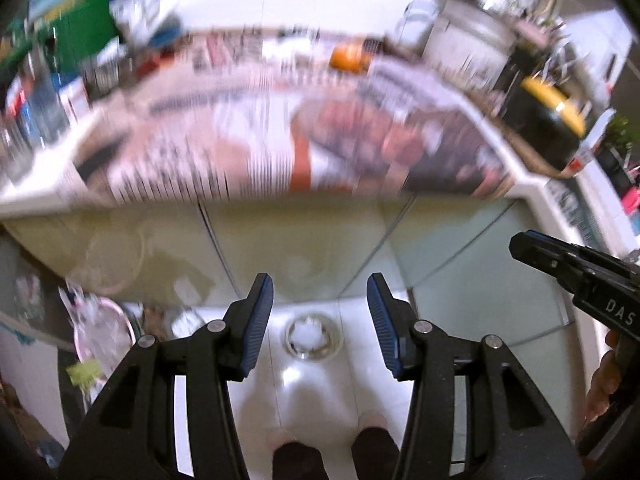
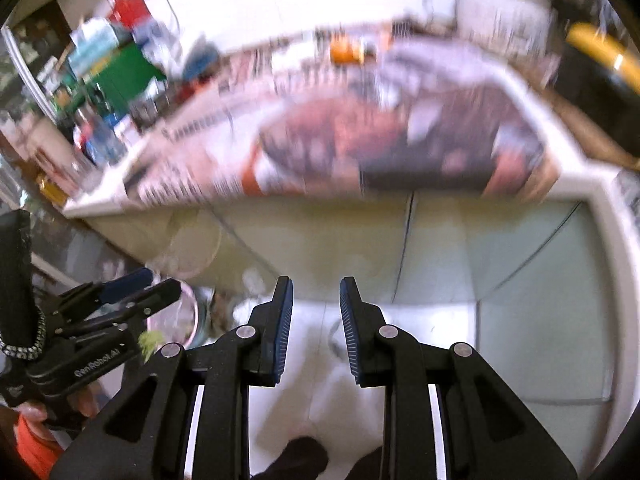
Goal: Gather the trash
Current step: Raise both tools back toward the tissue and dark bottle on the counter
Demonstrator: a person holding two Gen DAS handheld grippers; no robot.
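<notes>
Both views are motion-blurred. My left gripper [image 1: 320,292] is open and empty, held low over the white tiled floor in front of a counter. My right gripper [image 2: 316,296] is open with a narrower gap and empty; it also shows at the right edge of the left wrist view [image 1: 568,268]. The left gripper shows at the left of the right wrist view [image 2: 140,288]. A spread newspaper [image 1: 280,148] covers the countertop and hangs over its front edge. An orange object [image 1: 348,56] sits at the back of the counter. A pink-rimmed bin with clear wrapping [image 1: 102,328] stands on the floor at the left.
A round floor drain [image 1: 314,334] lies between the left fingers. Pale green cabinet doors [image 1: 320,232] face me below the counter. A black and yellow container [image 1: 548,120] and a grey pot [image 1: 468,36] stand at the right, a green box [image 1: 84,28] and clutter at the left. My feet show below.
</notes>
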